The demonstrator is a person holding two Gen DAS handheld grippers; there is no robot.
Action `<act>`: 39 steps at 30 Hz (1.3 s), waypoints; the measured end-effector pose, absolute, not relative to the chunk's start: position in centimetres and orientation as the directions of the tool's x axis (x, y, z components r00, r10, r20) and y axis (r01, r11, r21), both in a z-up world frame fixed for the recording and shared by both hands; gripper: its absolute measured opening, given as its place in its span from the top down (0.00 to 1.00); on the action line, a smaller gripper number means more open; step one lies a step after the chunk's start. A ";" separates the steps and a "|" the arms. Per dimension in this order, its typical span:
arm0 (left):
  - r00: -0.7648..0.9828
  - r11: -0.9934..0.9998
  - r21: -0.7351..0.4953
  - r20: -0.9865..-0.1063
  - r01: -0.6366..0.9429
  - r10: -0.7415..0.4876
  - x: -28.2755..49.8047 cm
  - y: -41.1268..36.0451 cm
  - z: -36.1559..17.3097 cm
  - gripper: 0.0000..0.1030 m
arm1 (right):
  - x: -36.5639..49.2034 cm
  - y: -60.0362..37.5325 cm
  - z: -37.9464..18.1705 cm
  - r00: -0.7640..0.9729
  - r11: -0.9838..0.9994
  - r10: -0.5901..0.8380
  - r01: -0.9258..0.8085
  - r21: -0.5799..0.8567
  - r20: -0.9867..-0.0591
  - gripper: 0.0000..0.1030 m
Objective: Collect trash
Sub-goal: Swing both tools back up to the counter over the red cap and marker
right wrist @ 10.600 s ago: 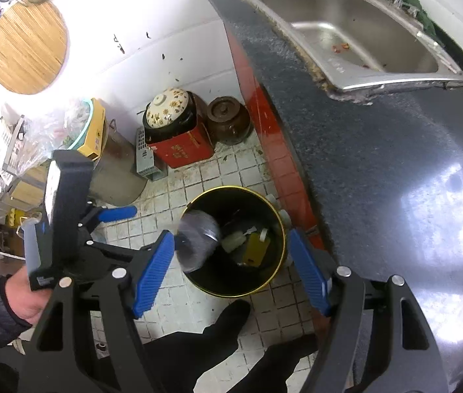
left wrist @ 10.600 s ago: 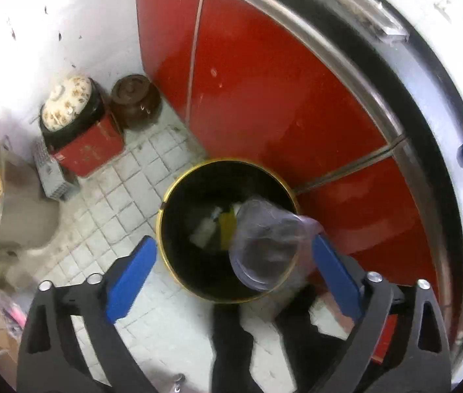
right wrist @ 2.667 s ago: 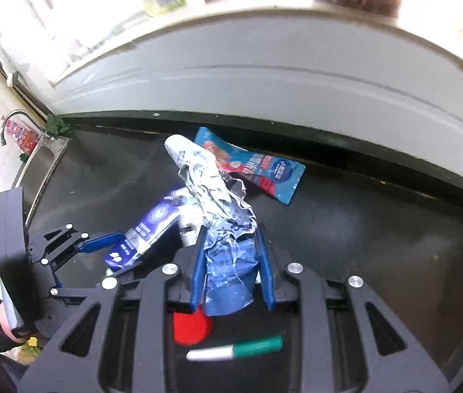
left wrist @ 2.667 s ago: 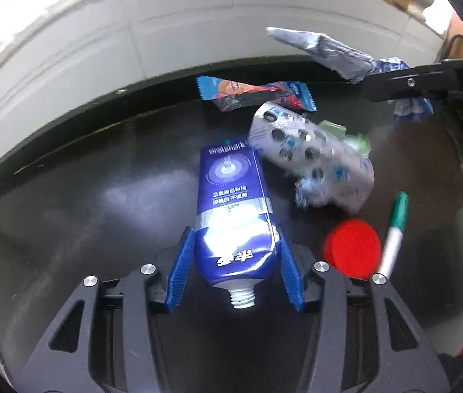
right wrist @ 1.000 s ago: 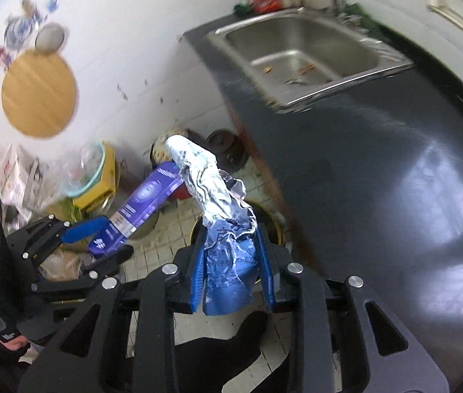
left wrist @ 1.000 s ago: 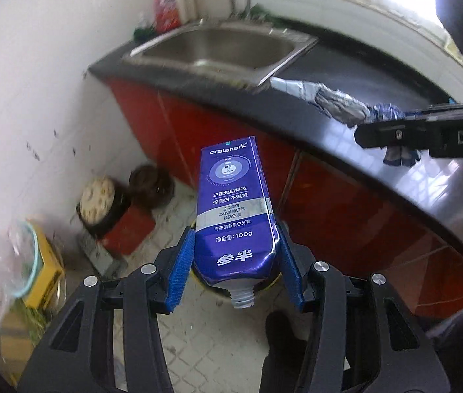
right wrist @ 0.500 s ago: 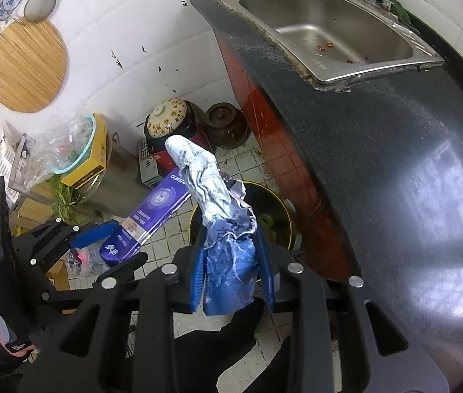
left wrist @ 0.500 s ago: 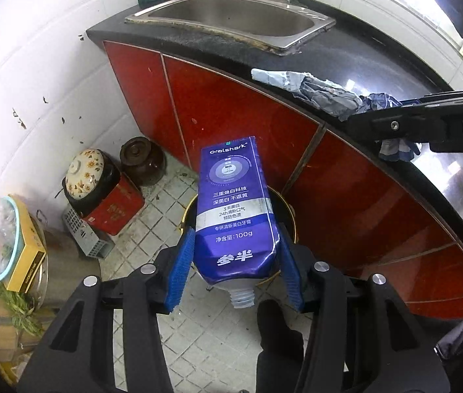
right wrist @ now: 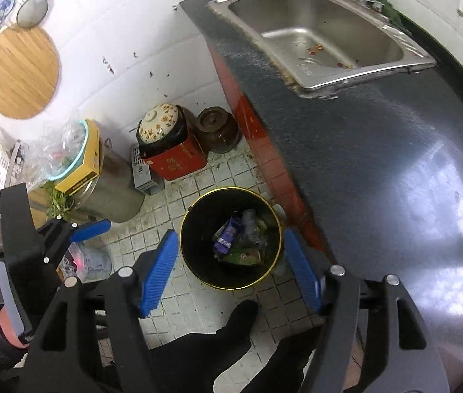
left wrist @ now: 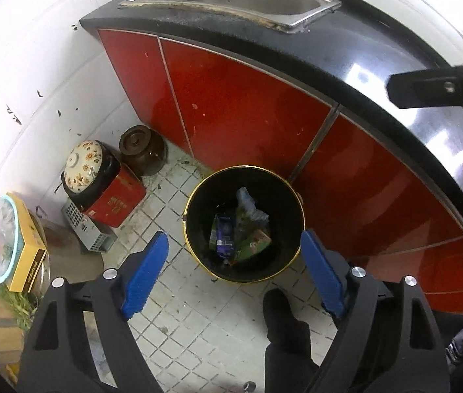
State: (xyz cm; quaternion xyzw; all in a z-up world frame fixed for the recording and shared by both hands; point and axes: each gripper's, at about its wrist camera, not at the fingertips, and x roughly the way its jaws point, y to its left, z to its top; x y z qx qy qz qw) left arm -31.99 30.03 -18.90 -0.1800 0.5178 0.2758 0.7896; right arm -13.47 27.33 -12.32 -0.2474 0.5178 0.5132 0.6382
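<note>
A black trash bin (left wrist: 195, 203) with a yellow rim stands on the tiled floor beside the red cabinets; it is also in the right wrist view (right wrist: 192, 229). Inside lie the blue toothpaste tube (left wrist: 224, 234) (right wrist: 228, 234), the crumpled silver-blue wrapper (left wrist: 248, 204) (right wrist: 251, 221) and other trash. My left gripper (left wrist: 233, 275) hangs above the bin, jaws opening, nothing between them. My right gripper (right wrist: 230, 276) is over the bin too, jaws opening and empty. The left gripper also shows at the left of the right wrist view (right wrist: 90, 226).
A floral-lidded pot on a red tin (left wrist: 113, 196), a brown jar (left wrist: 141, 154) and a grey basket (left wrist: 90, 232) crowd the corner. The dark counter (right wrist: 379, 163) with a steel sink (right wrist: 323, 36) lies to the right. A person's dark shoes (left wrist: 284, 324) stand by the bin.
Both grippers opened. The toothpaste tube left the left jaws and the crumpled wrapper left the right jaws; both now lie in the bin.
</note>
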 end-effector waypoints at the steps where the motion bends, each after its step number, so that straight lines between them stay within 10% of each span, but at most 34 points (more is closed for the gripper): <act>1: 0.321 0.784 -0.004 -0.914 -0.620 0.249 -31.8 30.0 -18.5 0.22 | -13.0 27.0 -12.0 -0.058 0.362 0.406 -0.906 0.218 -0.912 0.37; 12: 0.541 0.909 0.001 -0.803 -0.417 0.249 -21.1 24.2 -10.7 0.11 | -3.1 12.9 -5.8 0.186 0.628 0.477 -0.756 0.185 -0.859 0.27; 24: 0.663 0.996 -0.028 -0.745 0.083 -0.076 -2.1 5.5 -6.8 0.10 | 7.6 -11.6 -0.7 0.494 0.906 0.325 -0.407 0.115 -0.806 0.24; 39: 0.561 0.919 0.041 -0.802 0.392 -0.204 10.4 -9.2 -12.7 0.10 | 15.9 -25.8 -9.9 0.390 0.980 0.196 -0.112 0.165 -0.900 0.25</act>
